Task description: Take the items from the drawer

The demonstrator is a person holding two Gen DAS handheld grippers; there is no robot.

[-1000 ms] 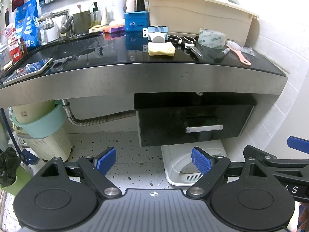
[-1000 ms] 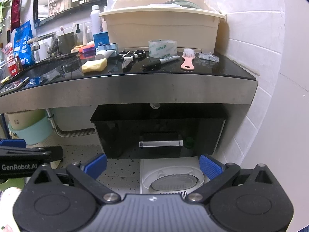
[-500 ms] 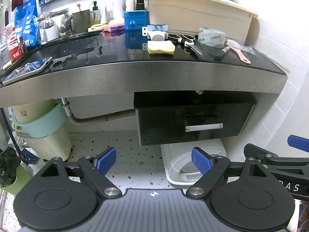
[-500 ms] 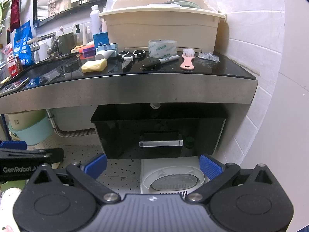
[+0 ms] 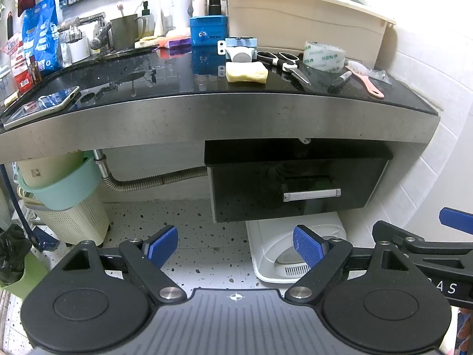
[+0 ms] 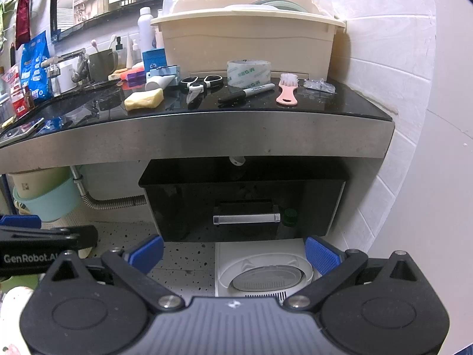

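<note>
A glossy black drawer (image 5: 295, 186) with a silver bar handle (image 5: 312, 194) hangs shut under the steel-edged black counter; it also shows in the right wrist view (image 6: 245, 204), with its handle (image 6: 246, 218). My left gripper (image 5: 235, 245) is open and empty, held back from the drawer and lower left of the handle. My right gripper (image 6: 233, 253) is open and empty, below the handle and some way in front of it. The drawer's contents are hidden.
On the counter (image 5: 207, 109) lie a yellow sponge (image 5: 246, 72), scissors (image 5: 283, 62), tape roll (image 5: 324, 56), marker (image 5: 340, 81), pink brush (image 5: 366, 78) and a beige bin (image 5: 304, 20). A white appliance (image 6: 266, 275) stands on the floor under the drawer. Baskets (image 5: 68, 204) stand left.
Both views have shifted very slightly; the counter sits a touch lower in frame. Both grippers stay open and the drawer stays shut.
</note>
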